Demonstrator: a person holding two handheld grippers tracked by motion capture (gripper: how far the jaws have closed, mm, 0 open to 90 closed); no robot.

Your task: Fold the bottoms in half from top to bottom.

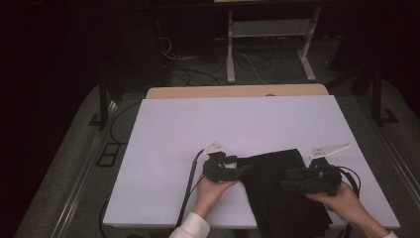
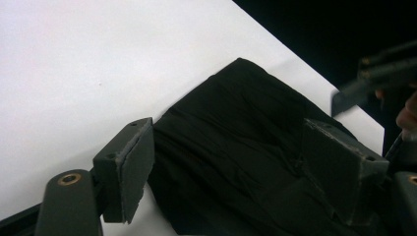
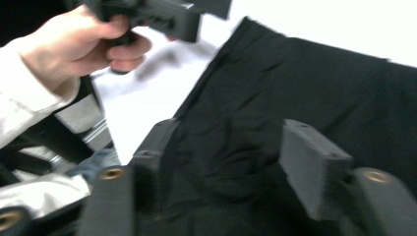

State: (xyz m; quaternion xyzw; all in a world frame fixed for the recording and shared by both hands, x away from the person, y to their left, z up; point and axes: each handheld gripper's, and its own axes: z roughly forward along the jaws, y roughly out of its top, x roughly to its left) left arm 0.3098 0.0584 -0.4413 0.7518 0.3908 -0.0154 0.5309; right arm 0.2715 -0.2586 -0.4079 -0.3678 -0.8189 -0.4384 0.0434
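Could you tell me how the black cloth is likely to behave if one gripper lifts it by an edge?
The black cloth would probably droop rather than hold shape: it lies flat with soft creases and hangs over the white table edge. It looks light, and pushing would likely bunch it, not slide it whole.

We see a white worktop (image 1: 198, 129); beyond it stands a metal frame (image 1: 270, 44), with cables (image 1: 198, 69) on the floor.

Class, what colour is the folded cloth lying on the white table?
Plain black folded cloth, with no pattern; the left gripper view shows it best.
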